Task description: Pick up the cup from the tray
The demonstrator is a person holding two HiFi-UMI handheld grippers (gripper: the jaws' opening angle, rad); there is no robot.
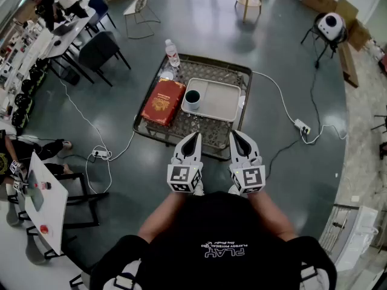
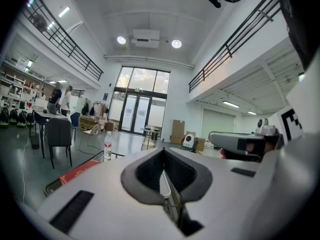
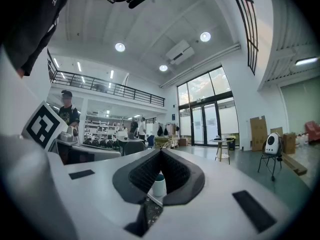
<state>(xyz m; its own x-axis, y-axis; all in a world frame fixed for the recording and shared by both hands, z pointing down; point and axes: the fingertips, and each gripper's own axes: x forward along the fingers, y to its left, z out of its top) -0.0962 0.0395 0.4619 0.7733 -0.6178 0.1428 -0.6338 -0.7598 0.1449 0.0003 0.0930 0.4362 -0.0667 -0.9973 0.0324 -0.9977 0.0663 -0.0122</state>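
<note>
Pre-reach: your left hand-held gripper point(image 1: 192, 139) and right hand-held gripper point(image 1: 237, 136) are pressed together, empty. Cup point(image 1: 192, 98) is untouched on the tray point(image 1: 222, 103). Spread the jaws, then reach forward.

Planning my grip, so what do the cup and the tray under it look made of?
The cup: smooth white wall, teal inside, so glazed ceramic or plastic; can't tell which. The tray: pale grey, matte, raised moulded rim, probably plastic.

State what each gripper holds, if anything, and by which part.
Nothing is held. The left gripper and right gripper are both shut and empty; the cup stands untouched on the tray.
</note>
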